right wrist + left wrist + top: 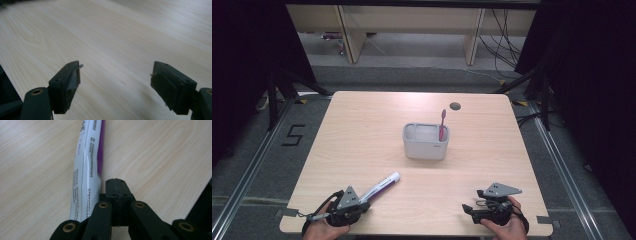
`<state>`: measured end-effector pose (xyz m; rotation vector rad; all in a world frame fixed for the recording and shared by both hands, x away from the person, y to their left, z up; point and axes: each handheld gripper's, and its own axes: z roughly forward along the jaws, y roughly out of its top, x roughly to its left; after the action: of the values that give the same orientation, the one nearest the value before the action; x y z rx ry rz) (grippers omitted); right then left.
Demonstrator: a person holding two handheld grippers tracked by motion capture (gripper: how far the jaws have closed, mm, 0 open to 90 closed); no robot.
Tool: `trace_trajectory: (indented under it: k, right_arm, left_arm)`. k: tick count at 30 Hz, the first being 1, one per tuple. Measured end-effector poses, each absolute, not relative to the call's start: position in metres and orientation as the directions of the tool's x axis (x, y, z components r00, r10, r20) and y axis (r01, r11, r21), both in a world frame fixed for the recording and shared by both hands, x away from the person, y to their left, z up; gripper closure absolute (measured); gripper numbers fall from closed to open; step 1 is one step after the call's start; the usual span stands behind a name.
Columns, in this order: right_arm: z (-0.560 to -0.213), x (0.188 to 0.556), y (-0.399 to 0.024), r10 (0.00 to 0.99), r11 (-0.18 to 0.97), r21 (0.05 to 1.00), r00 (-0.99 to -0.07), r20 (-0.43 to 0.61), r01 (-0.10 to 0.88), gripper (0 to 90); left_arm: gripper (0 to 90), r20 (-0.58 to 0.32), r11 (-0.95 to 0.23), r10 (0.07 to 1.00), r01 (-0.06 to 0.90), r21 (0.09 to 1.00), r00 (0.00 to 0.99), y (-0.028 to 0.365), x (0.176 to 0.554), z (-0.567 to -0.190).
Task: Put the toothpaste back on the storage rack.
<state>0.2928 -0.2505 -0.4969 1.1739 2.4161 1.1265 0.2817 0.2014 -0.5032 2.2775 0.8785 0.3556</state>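
Tiny print on the white-purple toothpaste tube, too small to read, lying near-left on the surface. Left gripper pinched together beside it, right gripper spread apart.

"5" on floor, left

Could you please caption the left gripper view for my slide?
Shut left claw beside a white-and-purple tube on the wooden table.
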Motion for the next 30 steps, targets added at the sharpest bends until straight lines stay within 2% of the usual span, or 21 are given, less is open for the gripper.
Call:
trace_trajectory:
  k: [14,17,20,22,25,29,30]
  right_arm:
    - [-0.496,0.292,-0.25,0.749,0.385,0.725,-0.652,0.117,0.571,24.1]
    - [-0.498,0.294,-0.25,0.729,0.379,0.723,-0.668,0.152,0.578,24.0]
    - [-0.497,0.293,-0.251,0.741,0.382,0.73,-0.66,0.125,0.567,23.9]
    - [-0.497,0.292,-0.249,0.75,0.358,0.72,-0.643,0.157,0.594,23.9]
    - [-0.497,0.293,-0.251,0.745,0.377,0.734,-0.656,0.122,0.565,23.8]
    - [-0.496,0.292,-0.25,0.752,0.364,0.719,-0.643,0.149,0.592,23.8]
    - [-0.497,0.293,-0.252,0.746,0.381,0.728,-0.655,0.122,0.57,23.8]
  left_arm:
    - [89.2,0.053,-0.568,0.701,0.512,0.644,0.711,0.208,0.3,-0.5]
    - [89.1,0.055,-0.558,0.719,0.528,0.64,0.693,0.211,0.306,-0.5]
    - [89.1,0.055,-0.558,0.722,0.534,0.635,0.69,0.213,0.312,-0.5]
    - [89.2,0.06,-0.557,0.726,0.536,0.635,0.685,0.214,0.316,-0.5]
    - [89.1,0.06,-0.547,0.737,0.543,0.637,0.673,0.216,0.323,-0.499]
    - [89.1,0.065,-0.542,0.748,0.551,0.635,0.661,0.218,0.331,-0.497]
    - [89.1,0.066,-0.542,0.749,0.551,0.634,0.66,0.218,0.334,-0.497]
